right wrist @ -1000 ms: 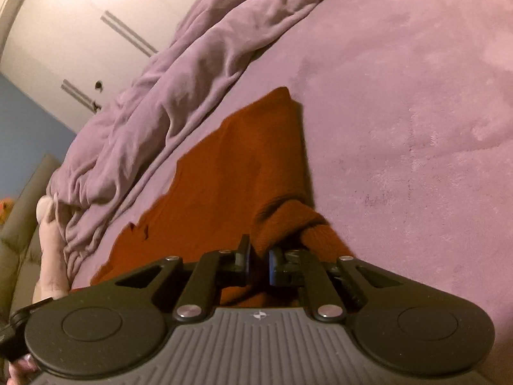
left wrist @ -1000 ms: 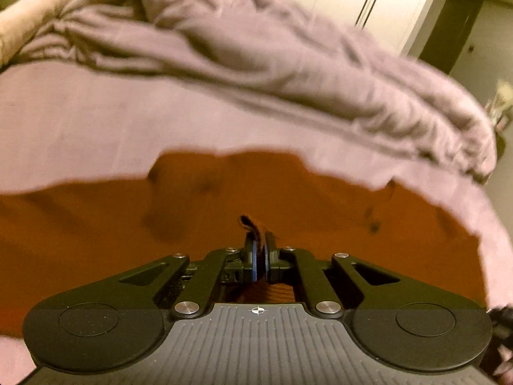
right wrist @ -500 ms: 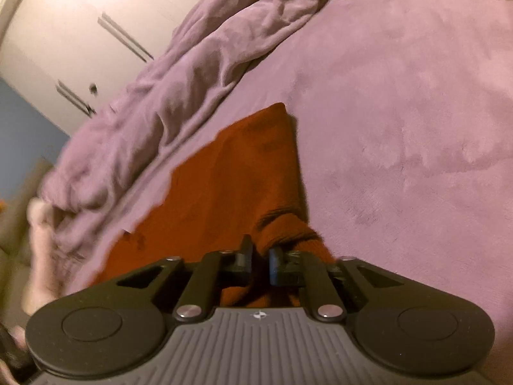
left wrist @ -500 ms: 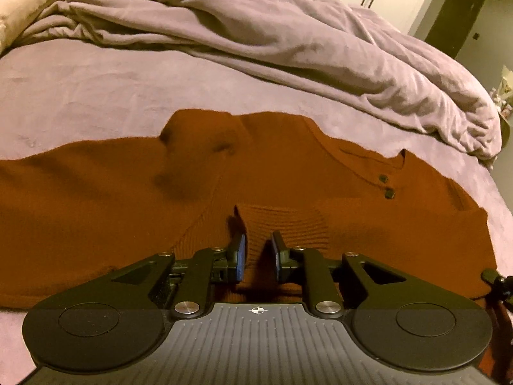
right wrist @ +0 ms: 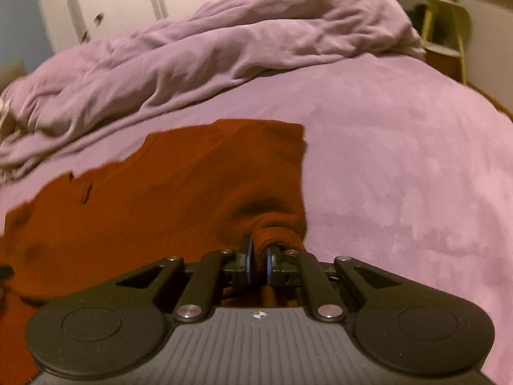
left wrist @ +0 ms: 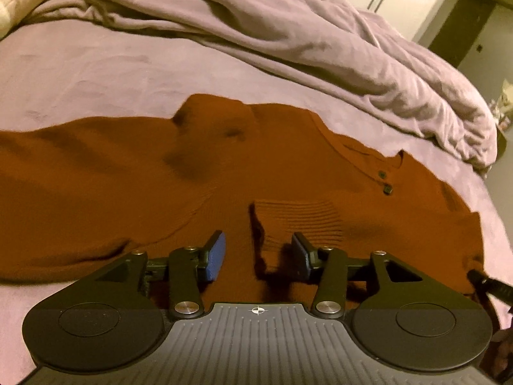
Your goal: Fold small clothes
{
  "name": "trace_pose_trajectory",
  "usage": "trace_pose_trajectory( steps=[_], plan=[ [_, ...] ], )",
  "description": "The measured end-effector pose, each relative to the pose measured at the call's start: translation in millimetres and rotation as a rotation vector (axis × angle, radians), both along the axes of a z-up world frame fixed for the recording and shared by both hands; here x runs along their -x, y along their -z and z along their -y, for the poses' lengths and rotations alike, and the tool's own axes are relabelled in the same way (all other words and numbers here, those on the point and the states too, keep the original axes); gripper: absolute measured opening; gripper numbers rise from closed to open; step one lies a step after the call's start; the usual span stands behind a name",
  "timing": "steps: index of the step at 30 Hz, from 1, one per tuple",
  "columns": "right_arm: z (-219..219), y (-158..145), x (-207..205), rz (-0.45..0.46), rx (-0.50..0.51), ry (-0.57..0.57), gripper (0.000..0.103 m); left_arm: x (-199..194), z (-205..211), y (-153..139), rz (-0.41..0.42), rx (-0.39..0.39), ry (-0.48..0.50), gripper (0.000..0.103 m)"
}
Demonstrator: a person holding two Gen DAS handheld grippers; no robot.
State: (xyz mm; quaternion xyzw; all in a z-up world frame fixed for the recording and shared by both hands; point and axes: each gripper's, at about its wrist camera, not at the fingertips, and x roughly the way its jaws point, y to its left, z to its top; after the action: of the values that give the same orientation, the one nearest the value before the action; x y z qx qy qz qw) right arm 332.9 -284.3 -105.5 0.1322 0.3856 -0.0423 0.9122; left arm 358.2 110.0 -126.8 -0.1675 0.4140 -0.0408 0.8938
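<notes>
Here the rust sweater [left wrist: 134,173] lies spread on the bed [left wrist: 96,73]. The left hand-held gripper [left wrist: 256,253] is opening around the ribbed cuff [left wrist: 298,221], likely laying it on the sweater's chest; the right hand-held gripper [right wrist: 259,261] pinches bunched fabric at the sweater's edge, probably for the next fold.

— What do we see of our left gripper [left wrist: 258,252]?

— A grey ribbed body with a small round crosshair mark at its front edge, flanked by two black rounded lobes, each with an embossed disc. Black linkage arms run forward, pinned with silver screw heads, and the fingers carry blue pads [left wrist: 215,252].

— And our right gripper [right wrist: 259,260]?

— The same build: grey ribbed housing, crosshair mark, black lobes, silver pins, with only thin blue pad edges showing.

— Anything at the left view's right edge?

— A dark, blurred shape, possibly part of our other tool; we cannot tell.
</notes>
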Motion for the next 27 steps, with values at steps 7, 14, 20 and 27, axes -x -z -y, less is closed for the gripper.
trace_pose_trajectory(
  steps=[7, 14, 20, 27],
  plan=[
    [-7.9, -29.1, 53.2, 0.069, -0.102, -0.042, 0.068, 63.1, -67.6, -16.8, 0.048, 0.075, -0.171, 0.092],
    [-47.0, -37.6, 107.0, 0.094, -0.126, -0.102, 0.068, 143.9, -207.8, -18.6, 0.102, 0.147, -0.627, 0.09],
    [-66.1, -51.7, 117.3, 0.099, -0.141, -0.133, 0.067, 170.1, -297.3, 11.3, 0.04, 0.294, -0.868, 0.053],
    [-79.5, -61.0, 117.6, 0.091, -0.118, -0.143, 0.067, 159.9, -332.8, 25.5, 0.09, 0.346, -0.927, 0.016]
  ],
)
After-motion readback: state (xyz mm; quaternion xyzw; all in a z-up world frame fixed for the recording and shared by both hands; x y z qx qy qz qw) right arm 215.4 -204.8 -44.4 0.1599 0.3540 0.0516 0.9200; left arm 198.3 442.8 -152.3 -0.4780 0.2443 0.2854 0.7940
